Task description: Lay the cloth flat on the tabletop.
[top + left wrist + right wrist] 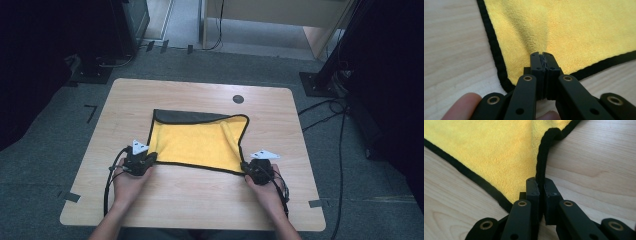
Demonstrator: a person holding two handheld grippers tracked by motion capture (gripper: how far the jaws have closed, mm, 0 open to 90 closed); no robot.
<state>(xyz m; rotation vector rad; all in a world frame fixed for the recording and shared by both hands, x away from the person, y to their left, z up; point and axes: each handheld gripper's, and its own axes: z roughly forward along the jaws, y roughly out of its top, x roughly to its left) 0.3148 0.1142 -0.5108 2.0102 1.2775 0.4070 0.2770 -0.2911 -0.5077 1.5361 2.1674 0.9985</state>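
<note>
Yellow cloth [200, 142] lies flat on the tabletop [200, 200], its near corners clamped in the left gripper [542, 56] and right gripper [539, 182] fingers. The right fingers pinch mostly the black hem, so lifting could slip that corner free.

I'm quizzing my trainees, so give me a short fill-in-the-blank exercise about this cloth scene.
1. The cloth is yellow with a ____ border.
2. The left gripper is shut on the cloth's near ____ corner.
3. The right gripper is ____ on the other near corner.
4. The cloth lies on a ____ table.

Missing words: black; left; shut; wooden
</note>
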